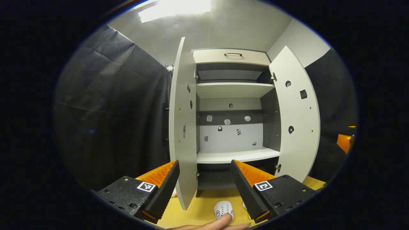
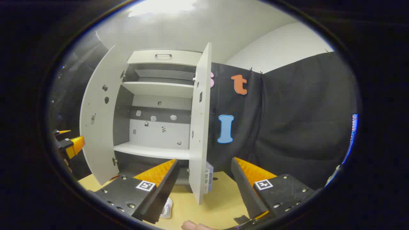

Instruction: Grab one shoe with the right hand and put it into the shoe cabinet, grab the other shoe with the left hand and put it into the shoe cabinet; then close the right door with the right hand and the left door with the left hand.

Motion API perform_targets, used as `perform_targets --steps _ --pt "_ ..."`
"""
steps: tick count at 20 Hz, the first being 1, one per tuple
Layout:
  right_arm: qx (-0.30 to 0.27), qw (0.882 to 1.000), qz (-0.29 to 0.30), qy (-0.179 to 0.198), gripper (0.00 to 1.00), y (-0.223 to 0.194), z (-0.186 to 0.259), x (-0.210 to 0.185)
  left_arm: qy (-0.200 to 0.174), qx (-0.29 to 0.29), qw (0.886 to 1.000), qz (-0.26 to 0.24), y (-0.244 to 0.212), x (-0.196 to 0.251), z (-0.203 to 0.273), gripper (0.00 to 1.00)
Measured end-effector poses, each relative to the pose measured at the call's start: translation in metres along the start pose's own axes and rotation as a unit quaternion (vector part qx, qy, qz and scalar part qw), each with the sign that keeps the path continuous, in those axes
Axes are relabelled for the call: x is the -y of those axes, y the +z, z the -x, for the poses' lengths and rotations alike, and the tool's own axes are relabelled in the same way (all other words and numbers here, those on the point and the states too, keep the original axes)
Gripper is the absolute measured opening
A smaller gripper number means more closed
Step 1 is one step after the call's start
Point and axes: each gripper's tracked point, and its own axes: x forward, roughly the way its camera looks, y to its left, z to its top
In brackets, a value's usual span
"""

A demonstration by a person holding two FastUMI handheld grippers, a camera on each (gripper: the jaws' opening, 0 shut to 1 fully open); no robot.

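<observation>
The white shoe cabinet (image 1: 235,91) stands ahead with both doors swung wide, the left door (image 1: 182,127) and the right door (image 1: 295,118); its shelves hold no shoes. A white shoe with striped sides (image 1: 223,209) lies on the wooden floor in front, low in the left gripper view between my left gripper's (image 1: 204,174) open fingers. In the right gripper view the cabinet (image 2: 159,92) sits left of centre and the right door (image 2: 199,124) stands edge-on. A second white shoe (image 2: 166,207) peeks out beside my open right gripper (image 2: 204,172). Both grippers hold nothing.
Black cloth walls flank the cabinet on both sides. The left gripper (image 2: 68,143) shows at the left edge of the right gripper view, and the right one (image 1: 345,142) at the right edge of the left view. A fingertip (image 1: 220,222) shows at the bottom.
</observation>
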Motion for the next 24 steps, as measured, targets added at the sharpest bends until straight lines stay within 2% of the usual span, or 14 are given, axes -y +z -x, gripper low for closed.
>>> perform_targets --steps 14,16,19,24 --pt "-0.050 0.998 -0.011 0.034 0.97 -0.050 -0.025 -0.027 0.002 0.005 1.000 0.005 -0.003 -0.013 0.004 0.96" --pt "-0.058 0.997 -0.014 0.041 0.96 -0.062 -0.031 -0.034 0.002 -0.001 1.000 0.006 -0.006 -0.015 0.005 0.94" --pt "-0.083 0.995 -0.010 0.055 0.98 -0.098 -0.044 -0.053 -0.004 -0.007 1.000 0.010 -0.011 -0.016 0.004 0.94" --pt "-0.168 0.982 0.009 0.089 0.98 -0.205 -0.064 -0.108 -0.032 -0.017 0.999 0.017 -0.021 -0.009 -0.002 0.94"
